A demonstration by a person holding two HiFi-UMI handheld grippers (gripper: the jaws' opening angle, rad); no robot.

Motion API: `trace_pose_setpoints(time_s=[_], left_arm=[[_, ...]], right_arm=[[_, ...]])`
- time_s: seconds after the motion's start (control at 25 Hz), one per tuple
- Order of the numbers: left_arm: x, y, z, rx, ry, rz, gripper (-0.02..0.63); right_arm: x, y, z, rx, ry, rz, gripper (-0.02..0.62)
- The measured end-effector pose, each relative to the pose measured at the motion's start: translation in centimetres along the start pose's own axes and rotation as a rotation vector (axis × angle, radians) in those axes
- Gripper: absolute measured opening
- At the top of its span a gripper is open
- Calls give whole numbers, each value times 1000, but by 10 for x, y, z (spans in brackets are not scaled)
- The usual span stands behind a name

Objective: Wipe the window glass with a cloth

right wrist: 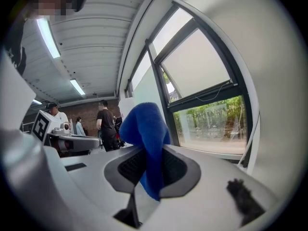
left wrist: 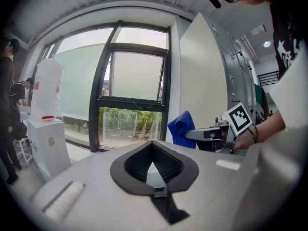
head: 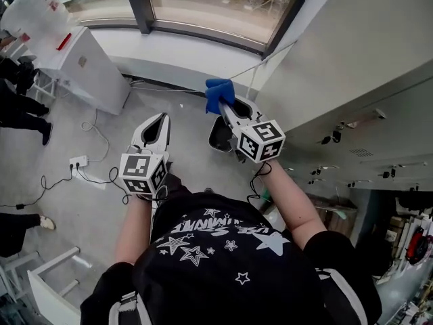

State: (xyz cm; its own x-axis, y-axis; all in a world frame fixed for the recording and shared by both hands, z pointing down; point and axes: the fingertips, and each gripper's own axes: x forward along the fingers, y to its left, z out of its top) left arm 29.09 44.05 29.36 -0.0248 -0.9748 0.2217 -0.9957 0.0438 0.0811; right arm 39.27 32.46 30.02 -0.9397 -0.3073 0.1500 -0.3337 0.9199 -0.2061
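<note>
A blue cloth [head: 218, 93] sticks out of my right gripper [head: 225, 108], which is shut on it; the same cloth [right wrist: 146, 138] stands bunched between the dark pads in the right gripper view. The window glass [head: 220, 2] lies ahead in a dark frame, a short way beyond the cloth, not touched. My left gripper [head: 160, 126] hangs lower and to the left, its jaws shut with nothing in them [left wrist: 153, 163]. From the left gripper view the cloth [left wrist: 182, 127] and right gripper [left wrist: 211, 134] show to the right, before the glass [left wrist: 130, 124].
A white cabinet [head: 81, 66] with a large plastic bottle [head: 34, 9] stands at the left. A white wall and cabinet panel [head: 352, 66] rise on the right. Cables and a power strip [head: 78, 161] lie on the floor. People stand at the far left [head: 20, 100].
</note>
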Motion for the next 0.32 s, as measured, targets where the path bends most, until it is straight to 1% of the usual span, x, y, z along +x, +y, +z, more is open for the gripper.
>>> trace_pose_setpoints(time_s=[0.2, 0.32], left_arm=[[-12, -10, -5, 7, -16, 11, 9], [-19, -13, -6, 11, -33, 16, 9]], right_arm=[[-8, 9, -16, 21, 14, 30, 74], [-10, 19, -20, 6, 18, 58, 74]])
